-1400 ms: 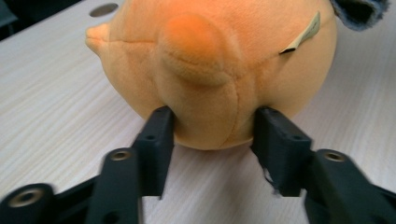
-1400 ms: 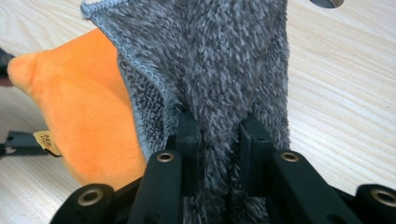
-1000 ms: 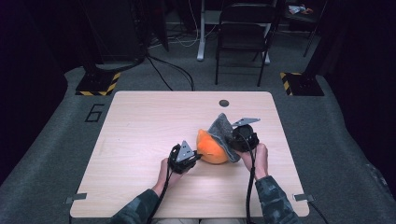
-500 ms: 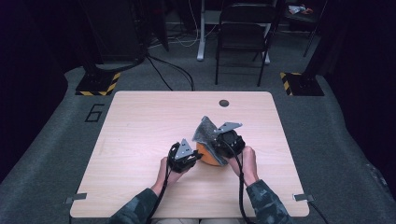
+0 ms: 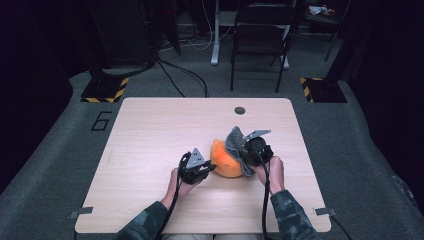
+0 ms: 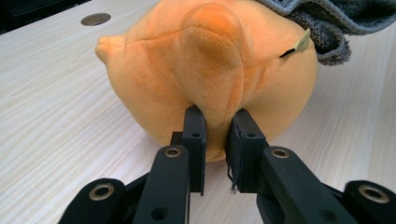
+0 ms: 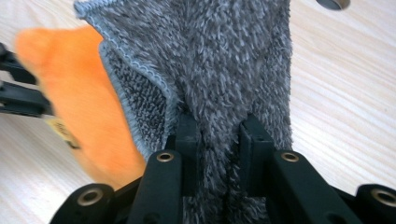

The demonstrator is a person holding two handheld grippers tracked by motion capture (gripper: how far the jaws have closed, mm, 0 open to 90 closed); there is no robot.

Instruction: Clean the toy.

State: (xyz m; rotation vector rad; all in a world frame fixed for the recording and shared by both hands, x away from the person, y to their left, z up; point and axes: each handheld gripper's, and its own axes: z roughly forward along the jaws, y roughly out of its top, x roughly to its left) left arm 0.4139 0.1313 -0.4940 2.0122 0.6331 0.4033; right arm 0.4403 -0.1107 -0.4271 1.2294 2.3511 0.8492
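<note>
An orange plush toy (image 5: 224,161) lies on the table (image 5: 150,140) between my two grippers. My left gripper (image 5: 202,169) is at its left side, shut on a fold of the plush (image 6: 210,60). Its jaws have just eased open a little, and the fold is still pinched between them (image 6: 217,126). A grey fluffy cloth (image 5: 235,142) hangs over the toy's right side. My right gripper (image 5: 248,152) is shut on a bunched part of that cloth (image 7: 224,60), which fills the space between its fingers (image 7: 219,130). The orange toy (image 7: 70,93) lies to the left of the cloth.
A round cable hole (image 5: 240,110) sits in the table's far edge. A dark chair (image 5: 260,45) and cables stand on the floor beyond the table. Bare wood lies to the left and in front of the toy.
My right gripper carried the grey cloth left over the toy, then came back right and slightly down. The left gripper stayed in place on the plush.
</note>
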